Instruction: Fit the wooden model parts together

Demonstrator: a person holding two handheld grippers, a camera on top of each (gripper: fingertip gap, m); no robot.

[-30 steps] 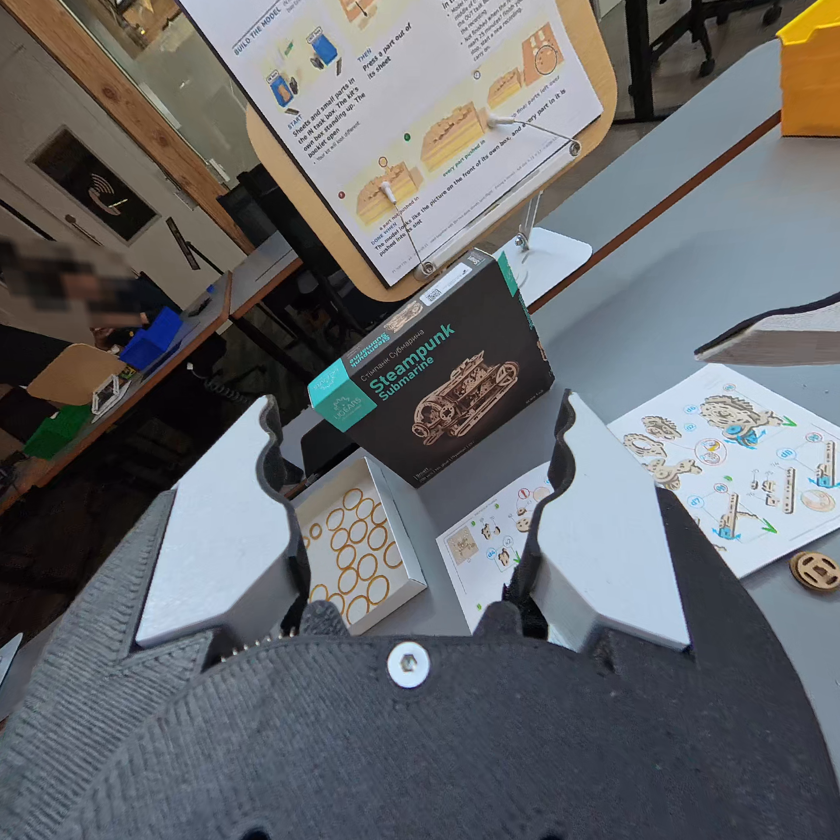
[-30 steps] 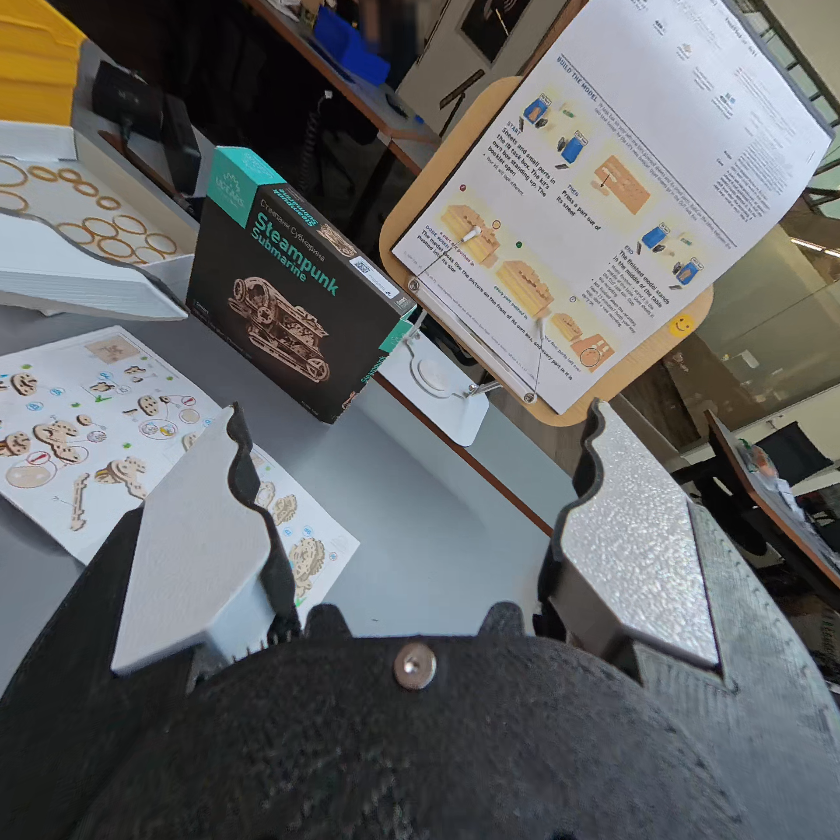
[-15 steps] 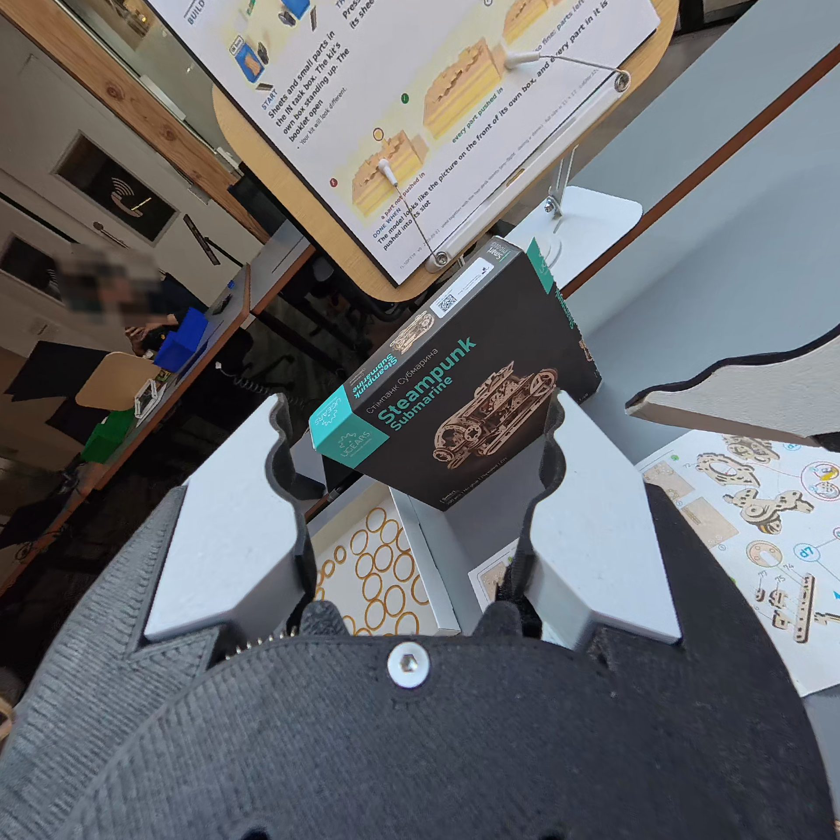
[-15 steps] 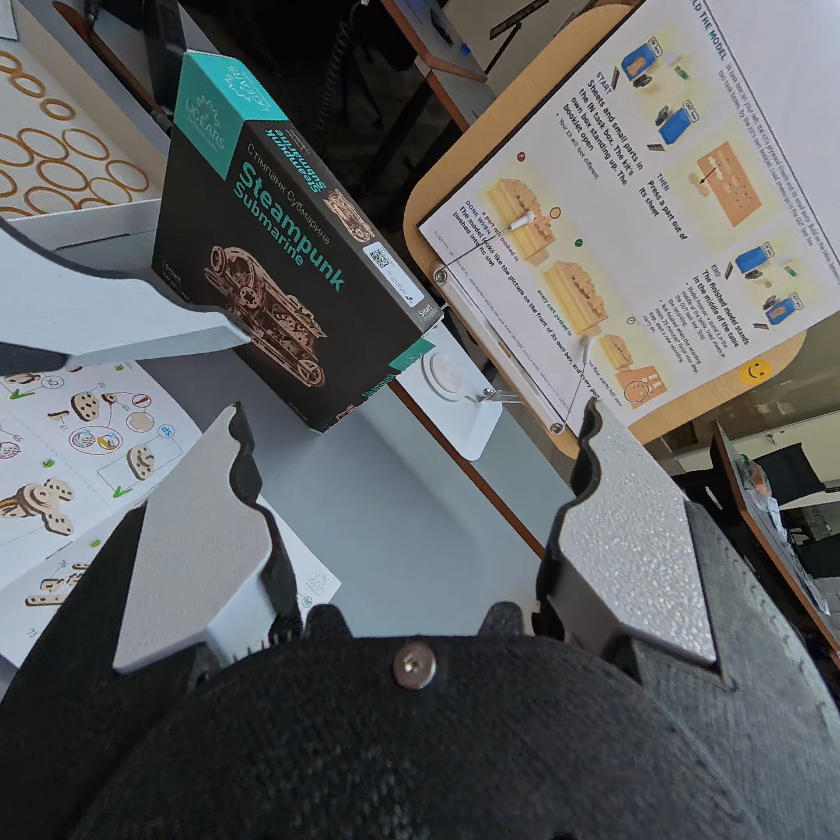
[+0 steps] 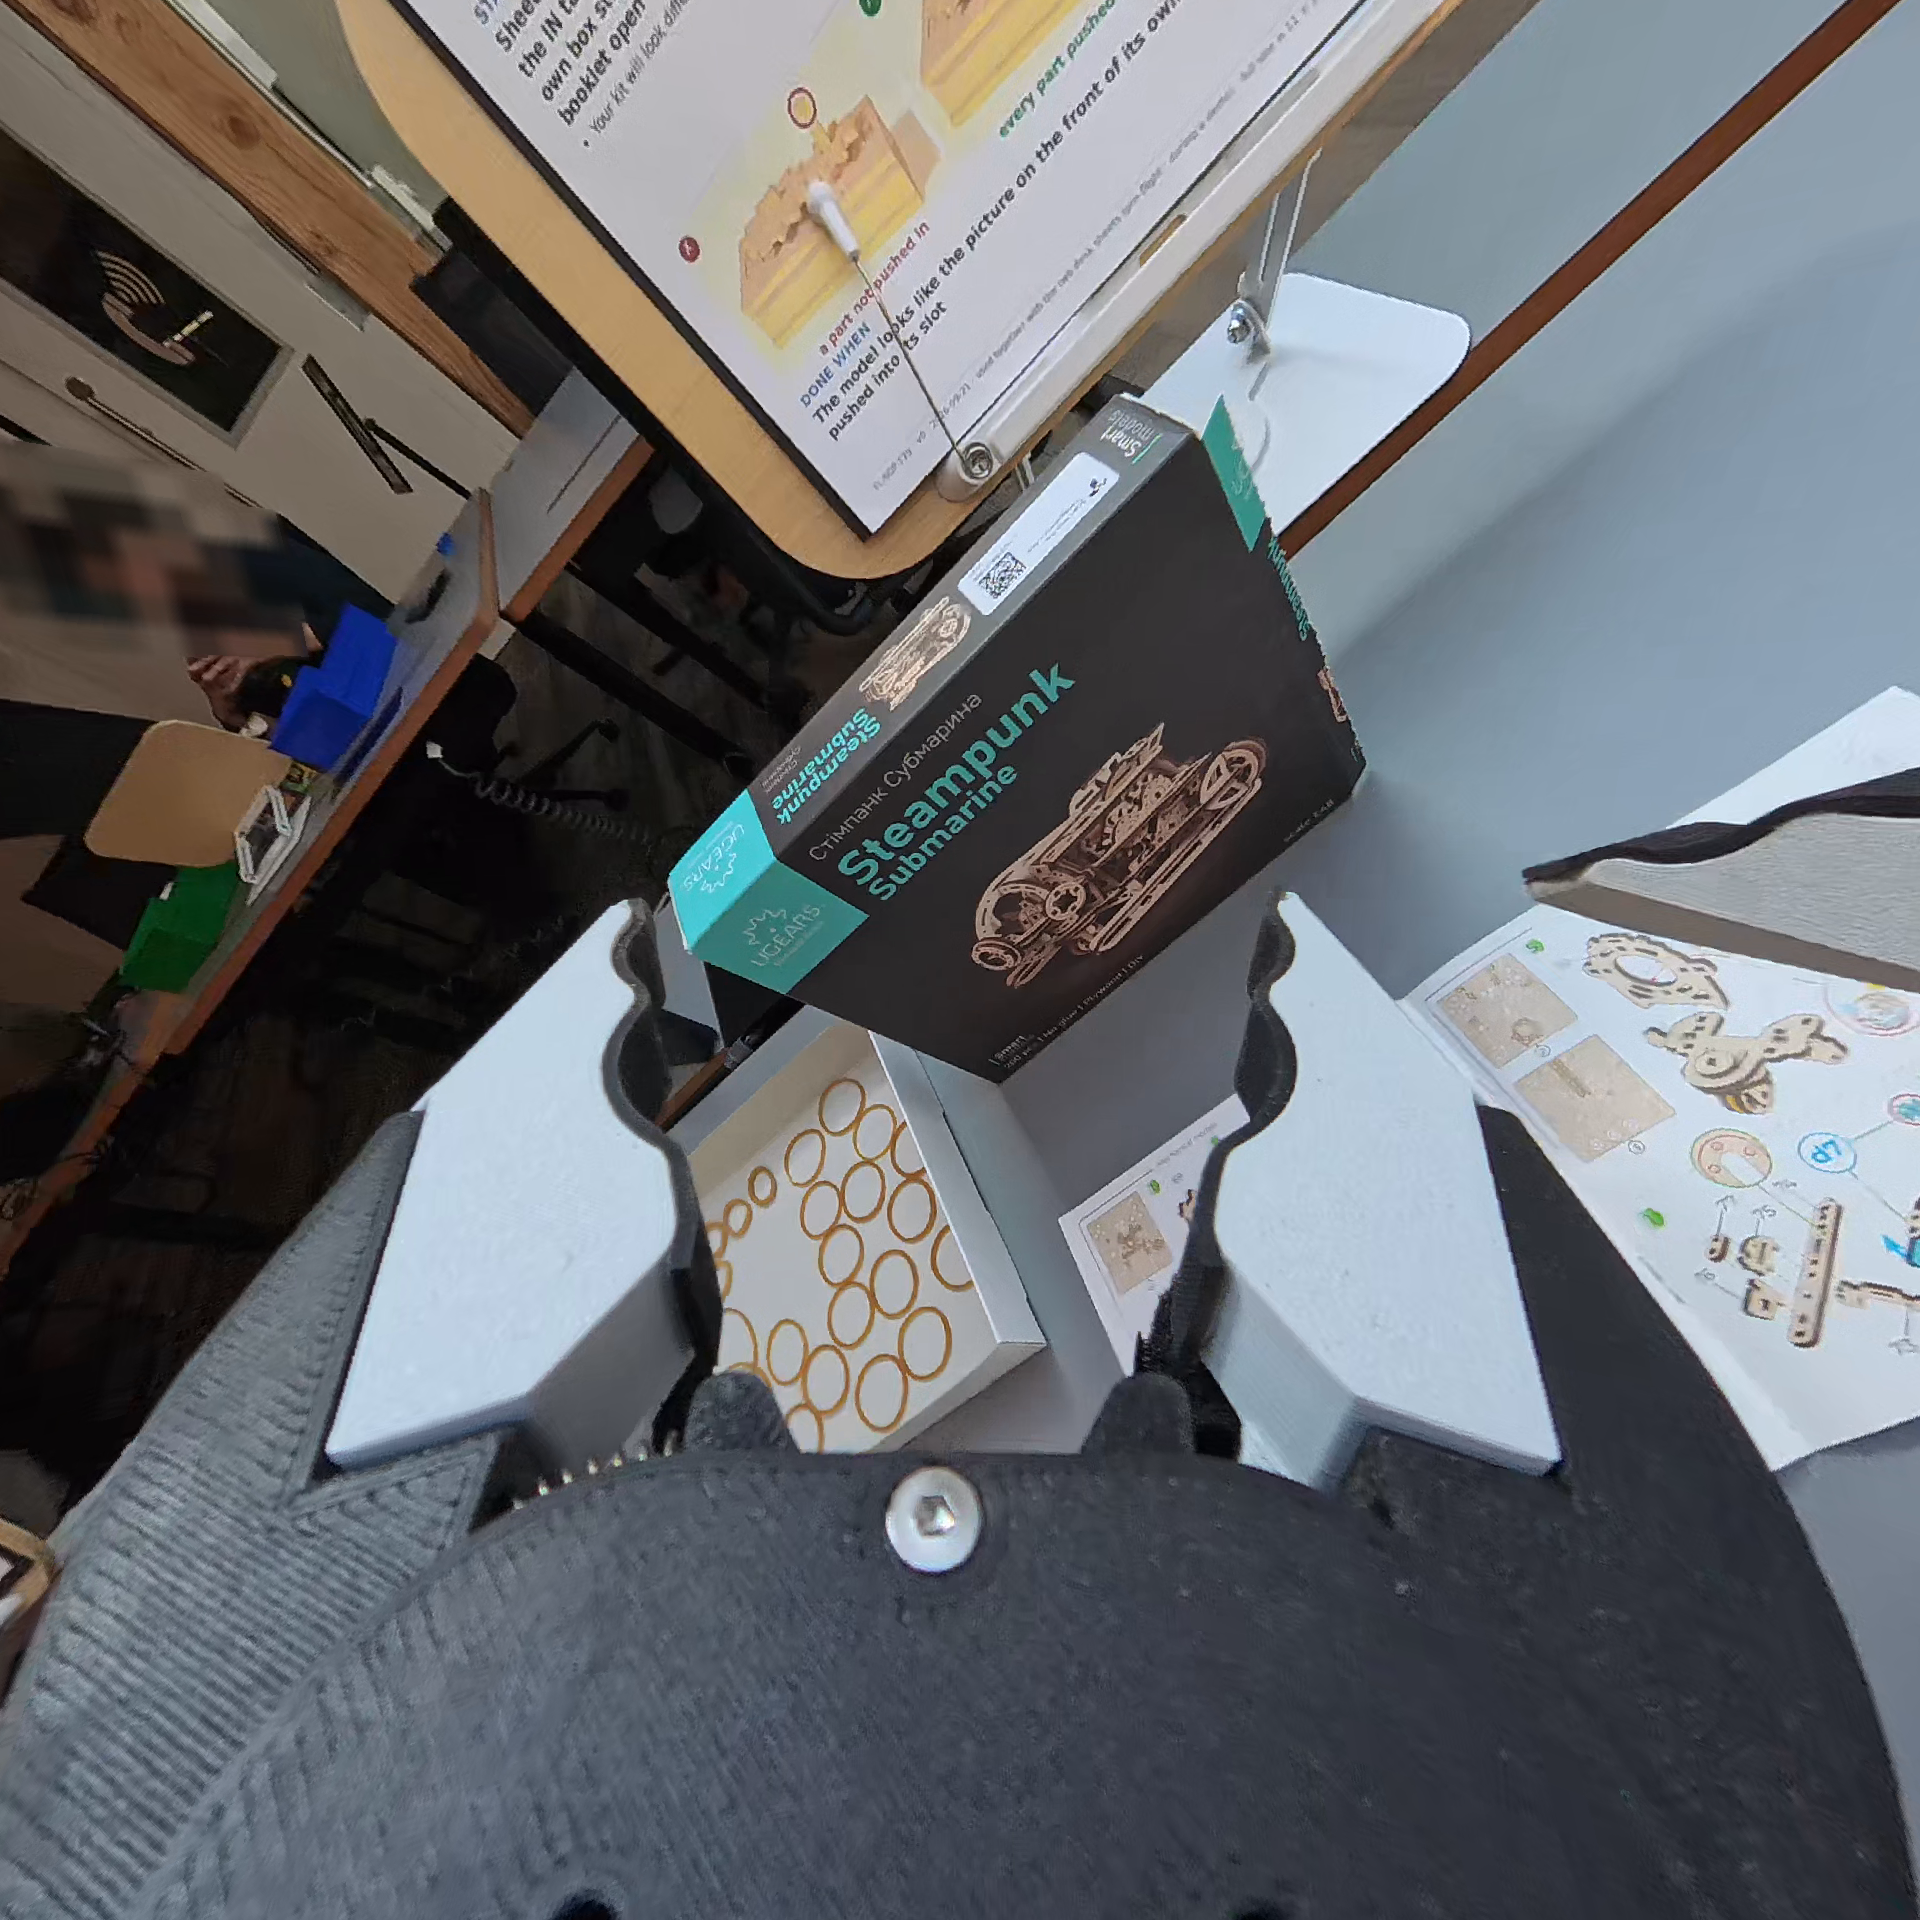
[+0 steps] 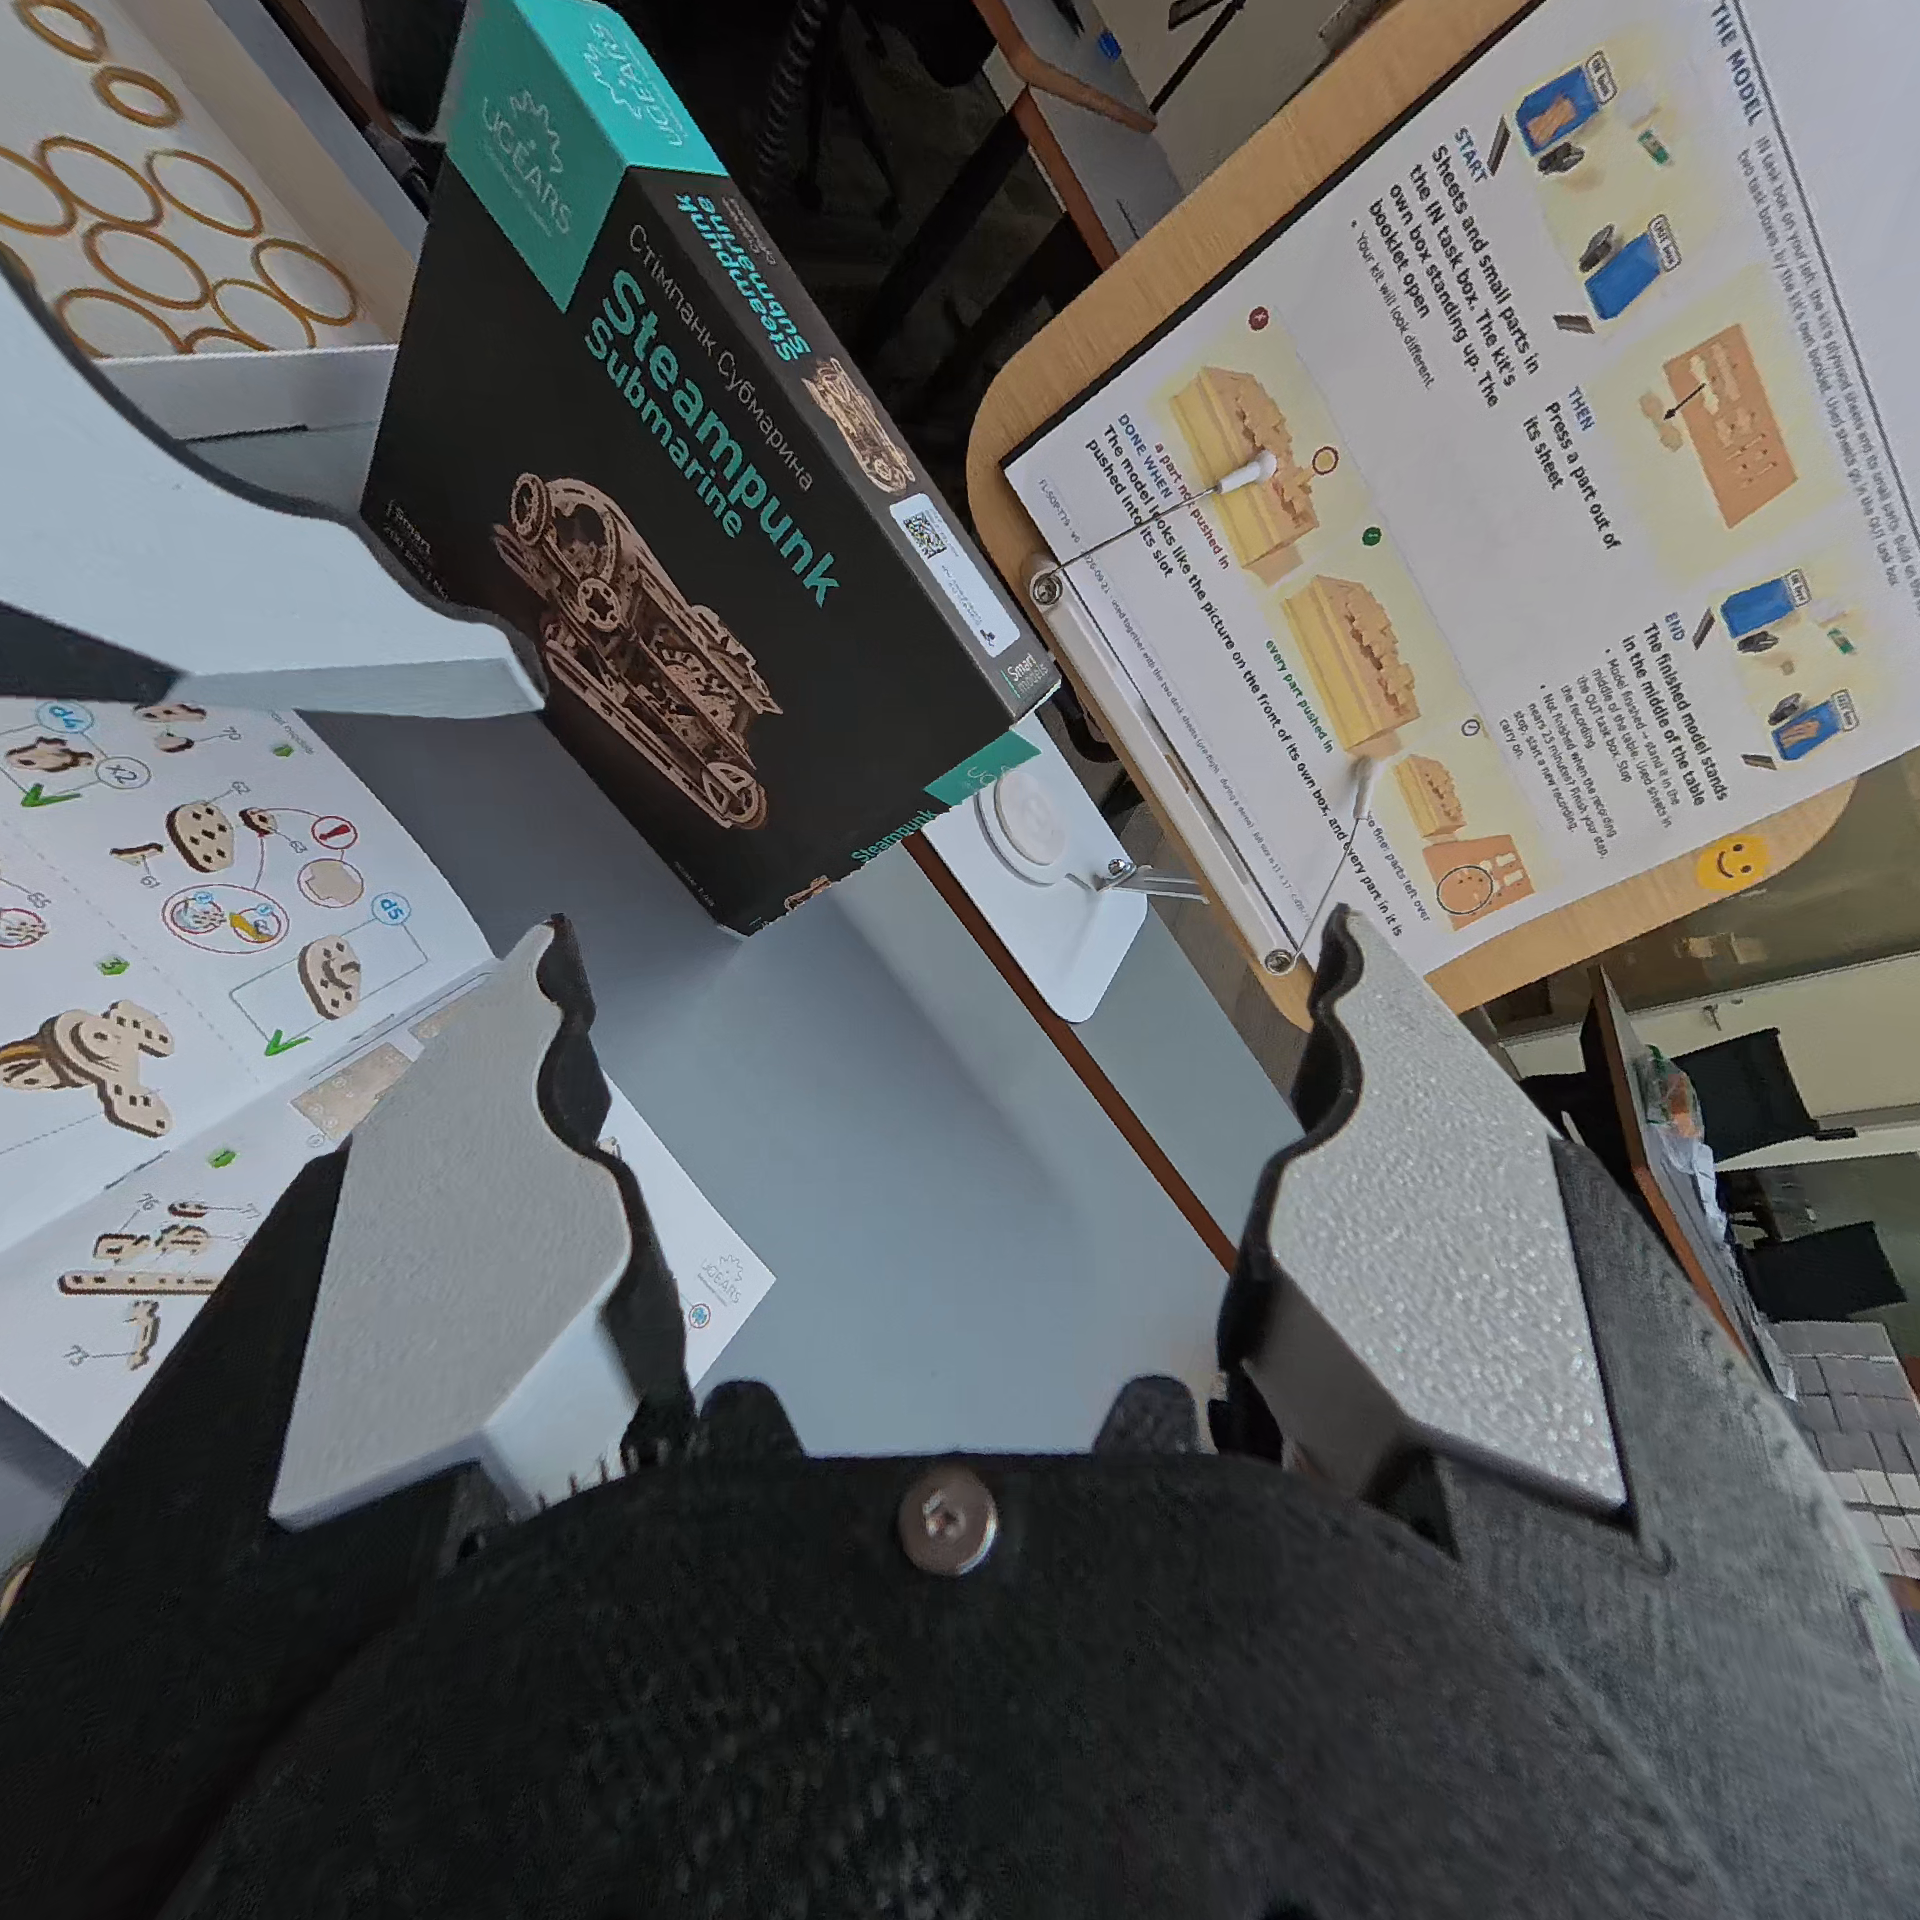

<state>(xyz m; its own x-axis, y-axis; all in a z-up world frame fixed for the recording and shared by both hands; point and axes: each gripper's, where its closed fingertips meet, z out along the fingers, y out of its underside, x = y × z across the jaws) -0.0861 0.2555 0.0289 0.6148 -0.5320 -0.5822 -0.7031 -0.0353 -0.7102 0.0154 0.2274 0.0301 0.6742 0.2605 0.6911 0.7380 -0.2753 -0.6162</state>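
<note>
The kit box (image 5: 1039, 748), black with a teal end, stands upright on the grey table (image 5: 1662, 520); it also shows in the right wrist view (image 6: 644, 499). My left gripper (image 5: 951, 935) is open and empty, just short of the box's lower edge. My right gripper (image 6: 945, 935) is open and empty over bare table, to the right of the box. The open instruction booklet (image 5: 1662, 1122) lies flat in front of the box, also in the right wrist view (image 6: 208, 935). No loose wooden part shows in either view.
A white tray (image 5: 997, 1247) of tan rubber rings sits left of the box. An instruction board (image 6: 1455, 468) on a white stand base (image 6: 1049, 883) stands behind it. Each gripper's finger shows in the other's view: the right one's (image 5: 1766, 883), the left one's (image 6: 260, 582). The table's brown edge (image 6: 1091, 1070) is close.
Both grippers have moved forward toward the box, which now looms larger. The small wooden disc seen at the right of the left wrist view has gone out of view. Both stay open.
</note>
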